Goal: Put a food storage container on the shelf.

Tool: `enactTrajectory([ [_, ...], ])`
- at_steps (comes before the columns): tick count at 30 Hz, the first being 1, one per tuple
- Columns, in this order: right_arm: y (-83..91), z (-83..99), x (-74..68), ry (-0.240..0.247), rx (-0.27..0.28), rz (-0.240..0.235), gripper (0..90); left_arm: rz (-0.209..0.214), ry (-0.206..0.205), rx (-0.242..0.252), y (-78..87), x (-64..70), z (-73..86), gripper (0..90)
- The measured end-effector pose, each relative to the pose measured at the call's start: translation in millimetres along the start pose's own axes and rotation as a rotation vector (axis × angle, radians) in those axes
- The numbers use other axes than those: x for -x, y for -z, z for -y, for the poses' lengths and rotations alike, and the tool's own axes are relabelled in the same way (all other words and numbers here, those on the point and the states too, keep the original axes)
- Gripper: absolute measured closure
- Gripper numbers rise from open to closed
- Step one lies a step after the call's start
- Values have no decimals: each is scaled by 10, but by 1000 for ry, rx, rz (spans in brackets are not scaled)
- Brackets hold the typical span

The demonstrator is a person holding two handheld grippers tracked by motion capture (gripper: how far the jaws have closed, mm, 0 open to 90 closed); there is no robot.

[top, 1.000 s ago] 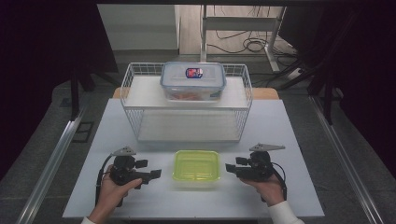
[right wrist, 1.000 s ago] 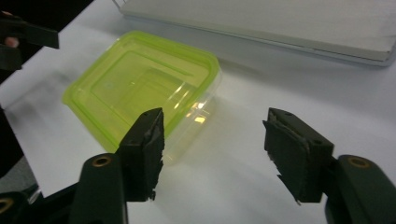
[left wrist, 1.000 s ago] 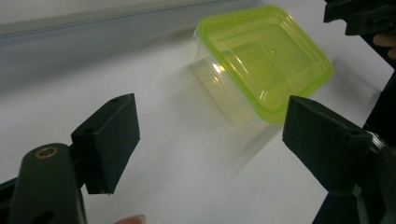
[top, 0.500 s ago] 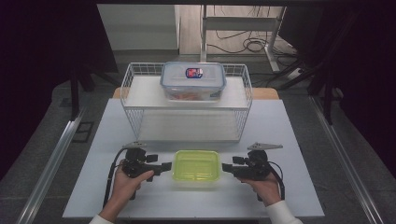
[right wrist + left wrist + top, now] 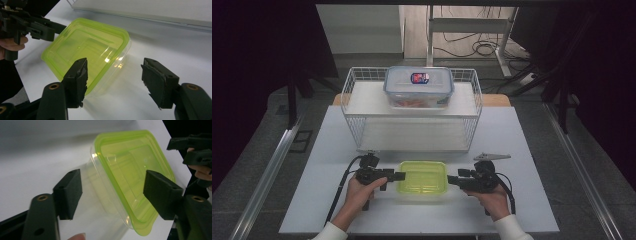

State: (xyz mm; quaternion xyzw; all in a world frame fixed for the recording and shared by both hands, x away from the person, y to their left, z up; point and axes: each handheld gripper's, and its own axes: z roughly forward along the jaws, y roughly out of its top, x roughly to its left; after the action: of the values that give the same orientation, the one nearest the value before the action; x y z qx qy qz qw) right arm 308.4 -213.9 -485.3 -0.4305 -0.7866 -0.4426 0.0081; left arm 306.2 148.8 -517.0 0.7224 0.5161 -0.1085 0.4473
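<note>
At the lower centre of the high view, the clear plastic container with the lime-green lid (image 5: 422, 177) is sitting between the left gripper (image 5: 398, 175) and right gripper (image 5: 453, 179), both released with jaws spread, flanking its short ends, about equally near.

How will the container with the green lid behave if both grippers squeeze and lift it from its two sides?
The green-lidded container looks empty and thin-walled, so it is probably light and may flex under a squeeze. Its clear walls look glossy, so open jaws of the left gripper and right gripper might slip. Low and flat-bottomed, it should slide, not tip.
</note>
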Motion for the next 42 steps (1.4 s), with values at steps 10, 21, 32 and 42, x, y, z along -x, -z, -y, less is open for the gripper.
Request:
enactTrajectory([
  [10, -118, 4, 29, -34, -19, -21, 412, 23, 15, -29, -51, -7, 9, 472],
  [21, -313, -6, 124, -124, -52, -79, 485, 45, 27, -32, -55, -18, 12, 524],
  [32, -344, 40, 144, -194, -61, -136, 674, 53, 36, -22, -55, 7, 41, 681],
  [42, -241, 73, 90, -234, -20, -177, 770, 58, -12, 12, 64, 55, 123, 755],
])
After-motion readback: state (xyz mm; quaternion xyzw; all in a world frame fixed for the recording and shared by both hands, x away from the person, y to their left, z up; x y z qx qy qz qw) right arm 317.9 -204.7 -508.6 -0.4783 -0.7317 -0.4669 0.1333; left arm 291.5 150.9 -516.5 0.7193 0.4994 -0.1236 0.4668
